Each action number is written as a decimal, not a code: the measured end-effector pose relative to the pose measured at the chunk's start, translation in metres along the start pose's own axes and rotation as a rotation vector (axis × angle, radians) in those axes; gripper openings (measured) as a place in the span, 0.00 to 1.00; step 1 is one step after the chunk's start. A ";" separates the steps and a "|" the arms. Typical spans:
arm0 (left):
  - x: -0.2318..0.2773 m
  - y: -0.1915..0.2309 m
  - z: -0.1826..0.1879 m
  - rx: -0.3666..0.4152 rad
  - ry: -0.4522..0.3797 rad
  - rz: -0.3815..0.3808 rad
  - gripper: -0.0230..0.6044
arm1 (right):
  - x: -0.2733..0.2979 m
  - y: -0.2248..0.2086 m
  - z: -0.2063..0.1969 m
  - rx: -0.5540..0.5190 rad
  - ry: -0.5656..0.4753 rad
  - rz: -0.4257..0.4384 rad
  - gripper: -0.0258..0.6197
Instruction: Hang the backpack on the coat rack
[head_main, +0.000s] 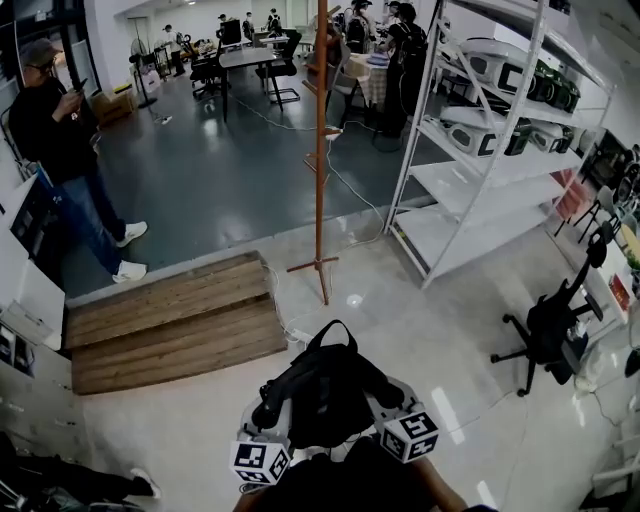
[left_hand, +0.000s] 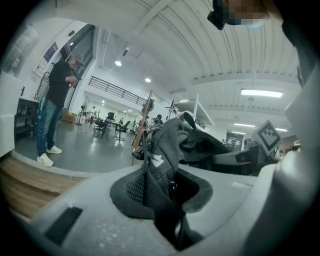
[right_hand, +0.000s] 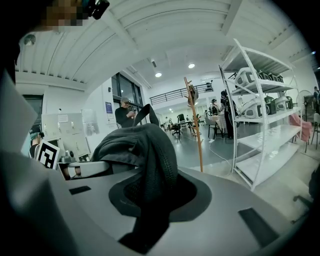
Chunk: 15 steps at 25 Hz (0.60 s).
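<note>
A black backpack (head_main: 325, 390) hangs low in front of me between both grippers, its top loop standing up. My left gripper (head_main: 270, 408) is shut on dark mesh strap fabric (left_hand: 150, 175) at the bag's left side. At the bag's right side my right gripper (head_main: 385, 395) is shut on a fold of backpack fabric (right_hand: 147, 160). The wooden coat rack (head_main: 321, 150) stands upright ahead on a crossed foot. It also shows as a thin pole, the coat rack (right_hand: 195, 125), in the right gripper view, and small behind the bag, the coat rack (left_hand: 141, 131), in the left gripper view.
White metal shelving (head_main: 480, 150) with boxes stands right of the rack. A black office chair (head_main: 550, 330) is at far right. A low wooden platform (head_main: 170, 320) lies to the left, with a power strip (head_main: 297, 338) by it. A person (head_main: 60, 140) stands at far left.
</note>
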<state>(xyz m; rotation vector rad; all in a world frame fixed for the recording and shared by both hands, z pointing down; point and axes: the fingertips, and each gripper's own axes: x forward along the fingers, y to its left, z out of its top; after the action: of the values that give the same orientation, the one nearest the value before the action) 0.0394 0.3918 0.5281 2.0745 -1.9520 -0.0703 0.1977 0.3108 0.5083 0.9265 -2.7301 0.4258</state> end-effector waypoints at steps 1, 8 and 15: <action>0.001 0.006 0.002 0.003 -0.002 -0.005 0.18 | 0.006 0.003 0.001 0.003 -0.006 -0.002 0.17; 0.013 0.035 0.010 0.002 0.005 -0.014 0.18 | 0.034 0.012 0.005 0.011 0.011 -0.006 0.17; 0.049 0.056 0.014 0.003 0.018 -0.006 0.18 | 0.073 -0.006 0.014 0.012 0.023 0.003 0.17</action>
<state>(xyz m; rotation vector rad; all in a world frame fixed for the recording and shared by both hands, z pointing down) -0.0147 0.3385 0.5360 2.0754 -1.9368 -0.0502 0.1431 0.2602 0.5185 0.9148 -2.7115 0.4510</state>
